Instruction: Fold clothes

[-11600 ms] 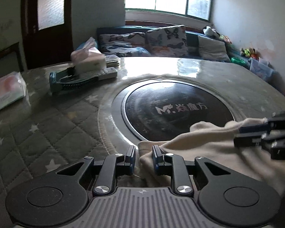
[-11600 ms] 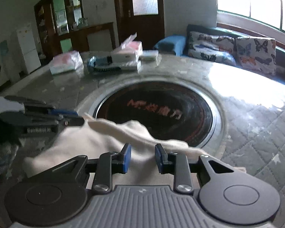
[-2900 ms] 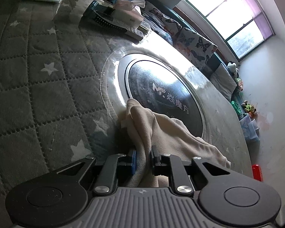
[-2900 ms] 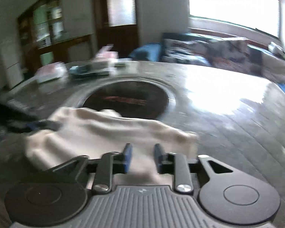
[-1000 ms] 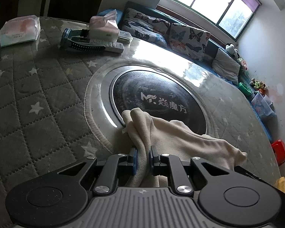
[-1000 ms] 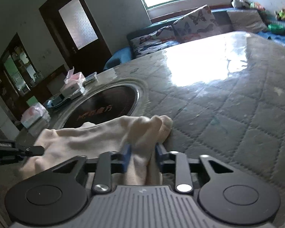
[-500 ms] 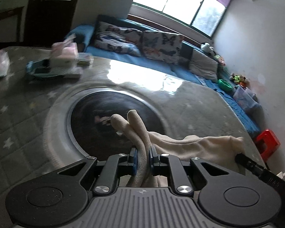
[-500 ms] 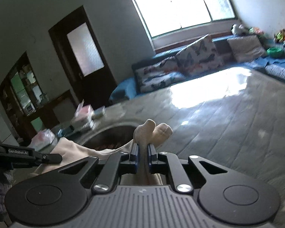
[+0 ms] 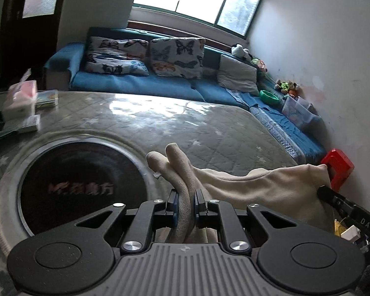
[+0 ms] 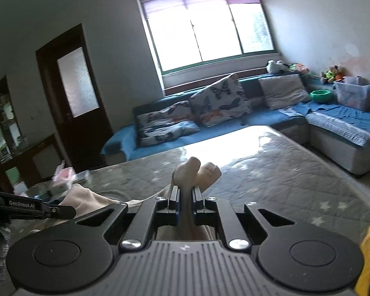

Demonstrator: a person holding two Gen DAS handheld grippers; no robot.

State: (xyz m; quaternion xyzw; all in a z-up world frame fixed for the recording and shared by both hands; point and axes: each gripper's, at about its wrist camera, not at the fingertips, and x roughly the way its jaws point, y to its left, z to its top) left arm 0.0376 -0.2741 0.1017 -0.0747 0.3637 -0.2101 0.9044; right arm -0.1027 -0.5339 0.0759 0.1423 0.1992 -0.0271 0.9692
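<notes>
Since a second ago: both grippers up off the table with the cloth, more sofa and window in each view, less tabletop.

Left gripper (image 9: 186,203): jaws clamped on a bunched fold of the cream cloth (image 9: 266,187), two rounded lobes poking out past the pads. Right gripper (image 10: 185,203): jaws pinched tight on another bunch of the same cloth (image 10: 197,172), again two lobes sticking up ahead of the fingers. Cloth strung between the two, sagging in the span, clear of the table along most of its visible length; whether the lowest part touches cannot be told. In the left view, right gripper (image 9: 319,188) at the far right edge, black fingers biting the cloth's corner. In the right view, left gripper (image 10: 70,211) at the far left, tips at the cloth's other end.

Below: quilted grey table (image 9: 209,133) with stars under a glossy cover, round dark inset (image 9: 81,185) with lettering at its middle, just under the left grip. At the table's far left, a tissue box (image 9: 19,98) on flat packs, blurred.

Containers: clear bin (image 10: 352,93) on the sofa's right arm, contents not readable; green bowl (image 10: 320,95) just beside it, contents not visible. Butterfly cushions (image 9: 177,58) along the blue sofa (image 9: 135,83). Red stool (image 9: 338,166) on the floor past the table's corner.

Pose: left gripper tipped downward toward the table, right gripper closer to level. No hand in view.
</notes>
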